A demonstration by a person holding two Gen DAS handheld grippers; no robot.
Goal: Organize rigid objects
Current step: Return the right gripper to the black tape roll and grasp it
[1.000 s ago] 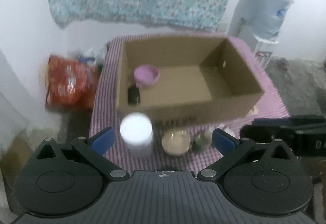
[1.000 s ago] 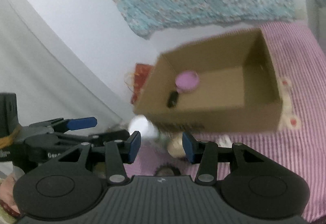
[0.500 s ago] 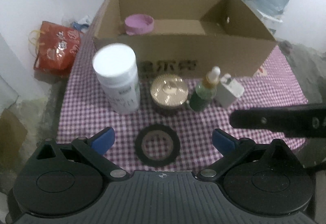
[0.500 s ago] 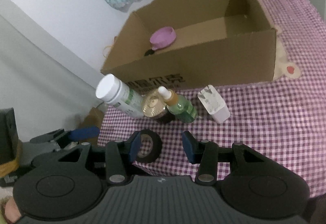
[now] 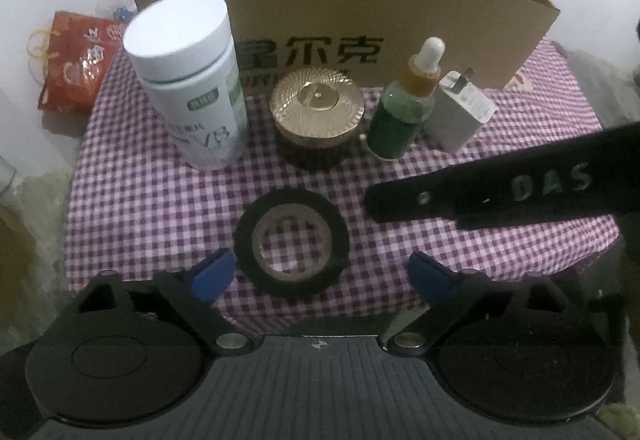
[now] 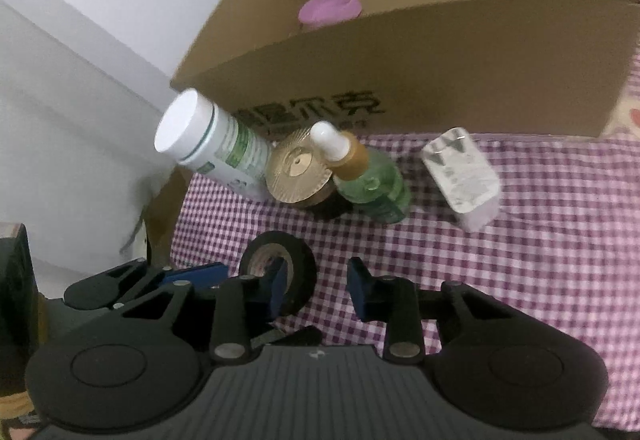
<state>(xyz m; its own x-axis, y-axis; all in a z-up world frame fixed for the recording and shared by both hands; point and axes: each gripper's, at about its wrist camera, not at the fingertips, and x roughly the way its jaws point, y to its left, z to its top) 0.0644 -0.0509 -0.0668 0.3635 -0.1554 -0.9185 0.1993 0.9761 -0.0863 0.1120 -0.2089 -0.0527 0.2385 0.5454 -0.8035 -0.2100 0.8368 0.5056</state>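
On the checked cloth, a black tape roll (image 5: 290, 244) lies flat between the fingers of my left gripper (image 5: 320, 276), whose jaws are closing but do not touch it. Behind it, in front of the cardboard box (image 5: 360, 0), stand a white bottle (image 5: 188, 88), a gold-lidded jar (image 5: 316, 120), a green dropper bottle (image 5: 404, 112) and a white charger (image 5: 460, 116). My right gripper (image 6: 318, 286) hovers low over the cloth with its jaws closing on nothing. The tape roll (image 6: 304, 272) sits just behind its left finger. A pink lid (image 6: 328, 6) lies in the box (image 6: 440, 60).
A finger of the right gripper (image 5: 500, 192) crosses the right side of the left wrist view. A red bag (image 5: 76, 64) lies on the floor left of the table. The cloth's left edge (image 5: 76, 200) is close to the tape. A white wall (image 6: 80, 60) runs along the left.
Both grippers have come down toward the table, so the row of objects and the tape now look large and close. Both pairs of jaws have narrowed a little.
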